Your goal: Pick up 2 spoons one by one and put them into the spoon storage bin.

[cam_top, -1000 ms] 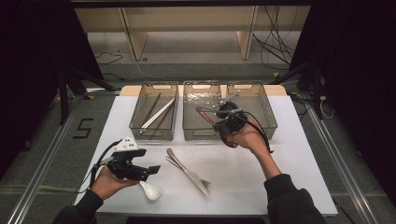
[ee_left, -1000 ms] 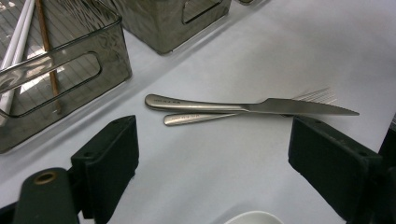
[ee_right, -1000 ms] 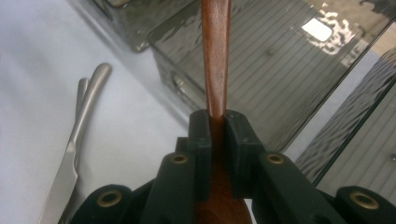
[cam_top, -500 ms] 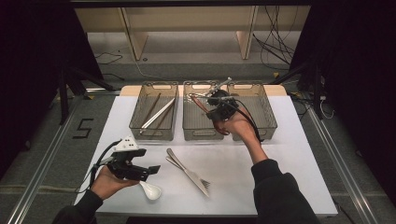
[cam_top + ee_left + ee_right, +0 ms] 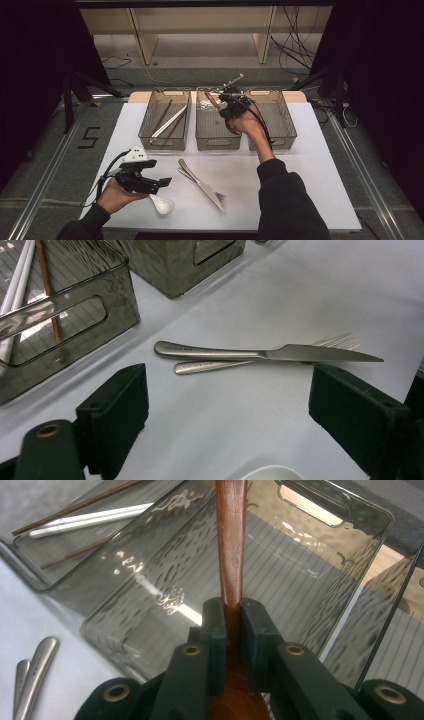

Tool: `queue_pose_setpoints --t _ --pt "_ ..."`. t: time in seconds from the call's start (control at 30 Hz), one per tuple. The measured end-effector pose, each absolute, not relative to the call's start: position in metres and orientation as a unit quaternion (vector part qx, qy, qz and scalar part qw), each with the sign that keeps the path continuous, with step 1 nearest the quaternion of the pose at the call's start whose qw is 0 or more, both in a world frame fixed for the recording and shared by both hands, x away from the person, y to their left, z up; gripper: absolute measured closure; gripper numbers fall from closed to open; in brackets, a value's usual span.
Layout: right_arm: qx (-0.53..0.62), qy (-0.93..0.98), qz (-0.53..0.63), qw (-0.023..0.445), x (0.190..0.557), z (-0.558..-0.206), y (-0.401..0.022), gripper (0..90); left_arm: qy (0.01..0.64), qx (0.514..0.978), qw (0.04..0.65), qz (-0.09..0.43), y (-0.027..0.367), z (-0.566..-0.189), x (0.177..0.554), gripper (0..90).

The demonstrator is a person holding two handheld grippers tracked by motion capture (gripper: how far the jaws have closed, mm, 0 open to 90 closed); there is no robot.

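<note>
Right gripper view: a wooden spoon [image 5: 231, 540] is clamped between the closed jaws of the right gripper [image 5: 232, 625].
Place: handle extended straight ahead, over the middle bin [image 5: 300, 565].
Look: reddish-brown, glossy, slender.

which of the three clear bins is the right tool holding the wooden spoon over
The middle bin: the right tool holds the wooden spoon above it.
</note>
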State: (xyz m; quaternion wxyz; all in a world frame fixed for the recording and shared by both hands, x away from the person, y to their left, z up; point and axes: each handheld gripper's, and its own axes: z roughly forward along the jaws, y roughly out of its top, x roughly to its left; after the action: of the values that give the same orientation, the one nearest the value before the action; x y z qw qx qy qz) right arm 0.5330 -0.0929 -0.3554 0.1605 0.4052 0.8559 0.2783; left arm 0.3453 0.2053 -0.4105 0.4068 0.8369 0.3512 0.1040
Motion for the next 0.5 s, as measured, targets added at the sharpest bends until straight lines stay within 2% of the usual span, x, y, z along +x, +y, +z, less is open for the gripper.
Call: queue_pose_setpoints --t 0.5 --pt "0.423 0.852 0.262 0.162 0.547 -0.371 -0.087 81.9 0.352 0.836 0.407 0.104 0.205 -0.411 0.345 16.1"
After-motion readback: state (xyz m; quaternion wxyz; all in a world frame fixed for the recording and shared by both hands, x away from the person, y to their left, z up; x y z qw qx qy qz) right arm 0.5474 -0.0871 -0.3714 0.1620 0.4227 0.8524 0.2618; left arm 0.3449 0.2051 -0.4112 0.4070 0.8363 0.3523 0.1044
